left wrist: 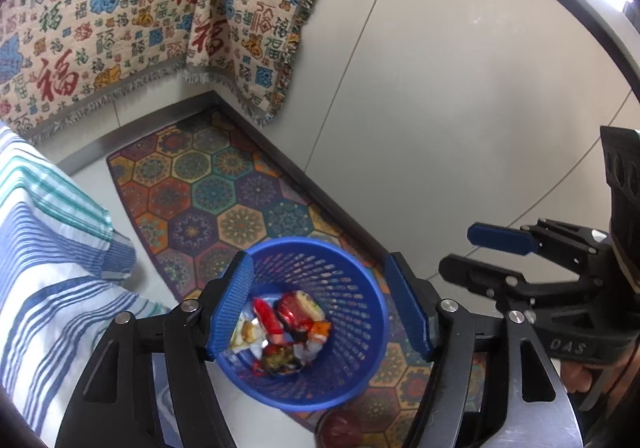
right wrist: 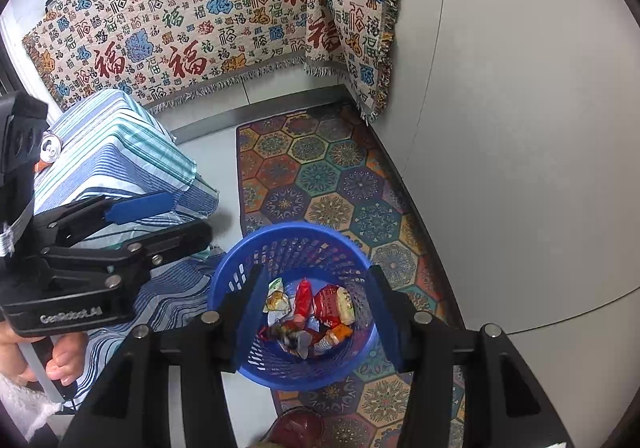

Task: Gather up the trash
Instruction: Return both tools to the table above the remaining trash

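Walls (left wrist: 460, 95) of pale grey panels meet in a corner, and a cream fringed throw (left wrist: 132, 19) printed with red, blue and orange characters hangs over both sides of that corner. Below it a rug (right wrist: 320, 183) of coloured hexagons lies on the light floor along the right-hand wall. A table draped in a blue, teal and white striped cloth (right wrist: 116, 151) stands to the left of the rug, and a silver drink can (right wrist: 50, 149) stands on it near its left end, partly hidden by the left gripper's body. The blue mesh wastebasket (right wrist: 244, 268) stands upright on the near part of the rug, just beside the draped table, and holds the trash (right wrist: 316, 312): crumpled red, yellow and orange snack wrappers heaped on its bottom. Both tools hang above the basket, side by side and apart from each other. The left gripper (left wrist: 320, 308) has its blue-padded fingers spread wide with nothing between them, framing the basket's mouth. The right gripper (right wrist: 314, 316) likewise has its fingers wide apart and empty, looking straight down into the basket.
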`<state>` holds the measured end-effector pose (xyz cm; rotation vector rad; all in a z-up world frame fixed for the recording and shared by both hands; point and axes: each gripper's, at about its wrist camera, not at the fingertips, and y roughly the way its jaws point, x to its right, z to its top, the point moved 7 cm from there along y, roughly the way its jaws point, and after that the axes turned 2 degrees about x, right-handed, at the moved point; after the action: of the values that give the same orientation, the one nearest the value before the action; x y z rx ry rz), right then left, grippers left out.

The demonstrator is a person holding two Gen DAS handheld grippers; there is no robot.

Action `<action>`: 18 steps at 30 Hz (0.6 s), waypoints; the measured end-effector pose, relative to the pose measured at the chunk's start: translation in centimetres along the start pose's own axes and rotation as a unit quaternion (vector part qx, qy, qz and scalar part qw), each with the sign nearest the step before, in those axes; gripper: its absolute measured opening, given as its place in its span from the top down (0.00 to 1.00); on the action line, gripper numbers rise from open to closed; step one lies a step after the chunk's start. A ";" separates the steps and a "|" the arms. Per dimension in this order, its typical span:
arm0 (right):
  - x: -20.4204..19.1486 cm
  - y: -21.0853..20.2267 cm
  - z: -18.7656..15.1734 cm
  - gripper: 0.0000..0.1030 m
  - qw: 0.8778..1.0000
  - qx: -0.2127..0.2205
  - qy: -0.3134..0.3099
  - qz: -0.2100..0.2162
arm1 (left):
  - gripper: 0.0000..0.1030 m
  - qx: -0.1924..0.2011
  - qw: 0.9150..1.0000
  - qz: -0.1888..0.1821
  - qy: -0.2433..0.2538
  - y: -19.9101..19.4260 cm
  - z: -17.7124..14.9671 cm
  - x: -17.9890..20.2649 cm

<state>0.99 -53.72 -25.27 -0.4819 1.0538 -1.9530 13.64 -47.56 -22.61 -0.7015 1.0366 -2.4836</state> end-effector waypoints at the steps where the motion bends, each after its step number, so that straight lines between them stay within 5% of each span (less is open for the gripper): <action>1: -0.2 -0.3 0.2 0.50 1.000 0.007 -0.003 -0.001 | 0.28 0.005 1.000 0.002 -0.001 -0.8 -0.1 -0.2; 10: -6.3 -1.4 2.2 0.50 0.997 0.053 -0.051 0.039 | 0.18 0.038 0.997 0.064 -0.025 -10.7 -3.3 -6.2; 18: -20.3 -0.7 1.5 0.50 0.979 0.059 -0.162 0.112 | 0.15 0.044 0.976 0.193 -0.087 -19.1 -8.6 -18.9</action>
<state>13.19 -37.63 -22.75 -0.5677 0.7457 -1.6581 21.54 -20.65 -19.59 -0.6100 0.8963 -2.0808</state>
